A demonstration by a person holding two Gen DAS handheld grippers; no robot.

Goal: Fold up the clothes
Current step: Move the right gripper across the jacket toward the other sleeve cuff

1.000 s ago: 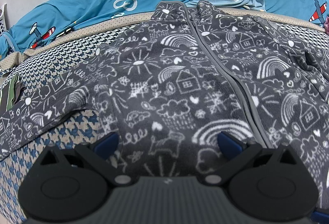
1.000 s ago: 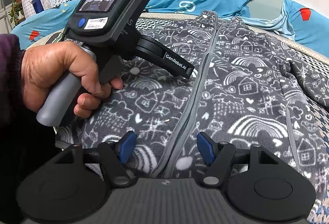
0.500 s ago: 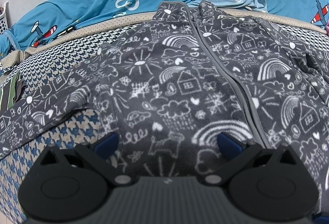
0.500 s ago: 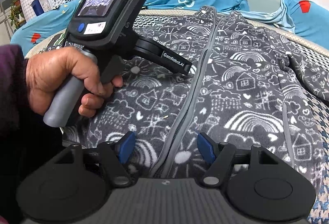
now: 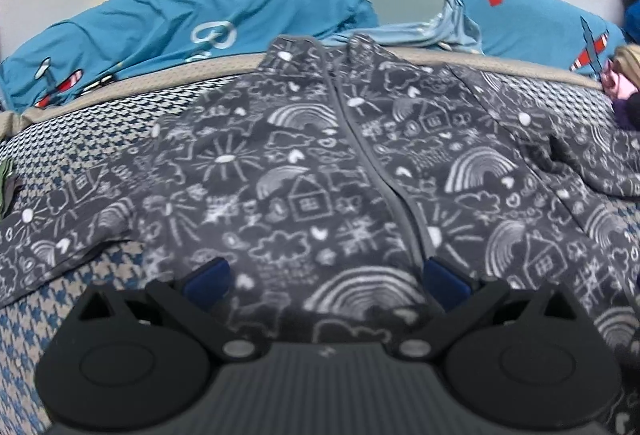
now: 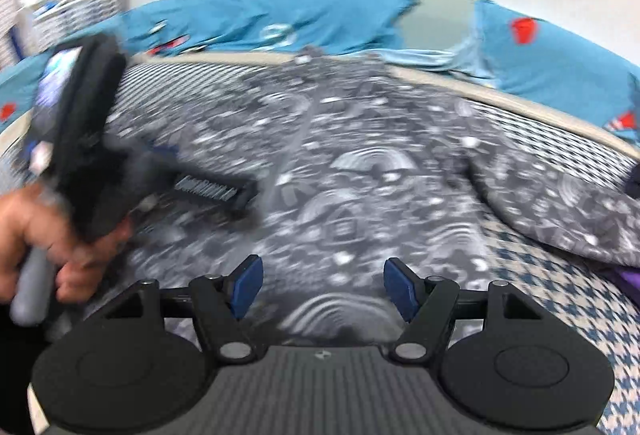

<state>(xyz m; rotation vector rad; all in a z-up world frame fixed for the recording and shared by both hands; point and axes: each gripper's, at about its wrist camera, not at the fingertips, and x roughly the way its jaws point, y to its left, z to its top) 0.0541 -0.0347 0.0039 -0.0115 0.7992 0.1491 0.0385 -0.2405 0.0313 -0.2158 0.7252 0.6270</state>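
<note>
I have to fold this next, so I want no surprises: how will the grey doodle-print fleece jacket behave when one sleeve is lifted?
The jacket will probably be floppy: its sleeve already drapes and creases over the houndstooth cover. The fuzzy pile suggests it will grip pads rather than slip. The zipper may form a slightly stiffer line down the front.

the left hand-held gripper (image 5: 326, 277) had a dark grey ribbed body, two round black discs at its sides, black angled link arms with silver pivot screws, and blue pads on its fingers (image 5: 446, 281). the right hand-held gripper (image 6: 323, 287) was built alike: ribbed grey body, black discs, triangular cut-outs, silver screws, blue pads. seen from the right wrist, the left tool had a black housing with a small lit screen and a grey handle in the person's hand (image 6: 28, 235).
</note>
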